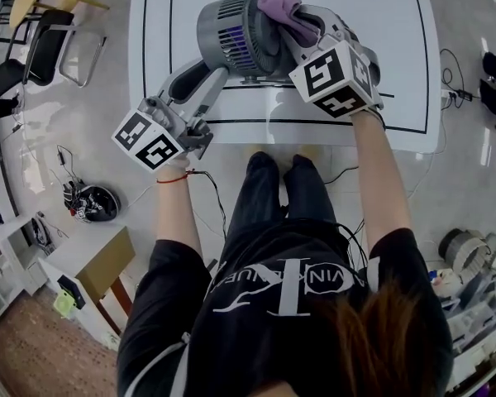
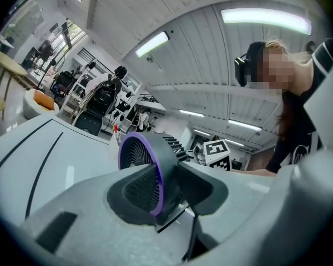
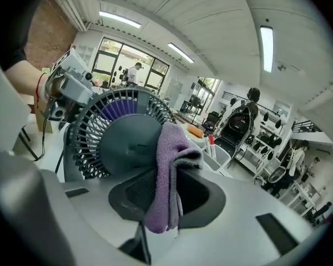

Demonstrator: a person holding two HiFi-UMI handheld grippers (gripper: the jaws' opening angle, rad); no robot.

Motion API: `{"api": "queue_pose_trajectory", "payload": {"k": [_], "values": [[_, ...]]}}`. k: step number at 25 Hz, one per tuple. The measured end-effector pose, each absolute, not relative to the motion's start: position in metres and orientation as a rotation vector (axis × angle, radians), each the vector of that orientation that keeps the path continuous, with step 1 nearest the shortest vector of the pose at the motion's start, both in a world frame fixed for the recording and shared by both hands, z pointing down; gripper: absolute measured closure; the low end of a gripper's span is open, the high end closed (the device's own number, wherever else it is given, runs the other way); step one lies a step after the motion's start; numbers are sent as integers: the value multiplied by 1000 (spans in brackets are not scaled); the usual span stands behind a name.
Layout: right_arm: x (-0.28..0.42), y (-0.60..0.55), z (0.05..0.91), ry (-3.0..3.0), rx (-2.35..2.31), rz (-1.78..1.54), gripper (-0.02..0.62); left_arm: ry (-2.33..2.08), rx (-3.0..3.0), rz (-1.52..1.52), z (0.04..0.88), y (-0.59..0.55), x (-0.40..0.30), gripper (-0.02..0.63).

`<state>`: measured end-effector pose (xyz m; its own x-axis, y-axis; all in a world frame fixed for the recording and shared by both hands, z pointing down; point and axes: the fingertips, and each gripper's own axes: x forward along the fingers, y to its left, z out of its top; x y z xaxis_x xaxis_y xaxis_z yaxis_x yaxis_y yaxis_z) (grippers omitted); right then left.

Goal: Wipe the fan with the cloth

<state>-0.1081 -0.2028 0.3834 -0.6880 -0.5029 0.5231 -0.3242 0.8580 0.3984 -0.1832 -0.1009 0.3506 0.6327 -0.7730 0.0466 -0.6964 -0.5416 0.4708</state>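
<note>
While the left gripper [image 1: 215, 74] is pinching the fan [image 1: 231, 31] by its purple-edged rim, its fingers standing part-way apart with that rim clamped between them, the right gripper [image 3: 167, 201] is gripping a folded wad of the purple cloth [image 3: 169, 165] tight in its fingers. The fan is sitting at the upper middle of the head view, over the table [image 1: 397, 64], with its rear hub facing the right fingers and the cloth lying against it. So the right hand, I'd judge, is the nearer one for sweeping across the rear grille.
</note>
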Motion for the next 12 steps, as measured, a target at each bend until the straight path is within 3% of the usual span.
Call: {"api": "queue_pose_trajectory", "payload": {"k": [12], "values": [[-95,-183,391,-2364,612,-270,497,-1156,2404,-232,349,-101,-182,476]]}}
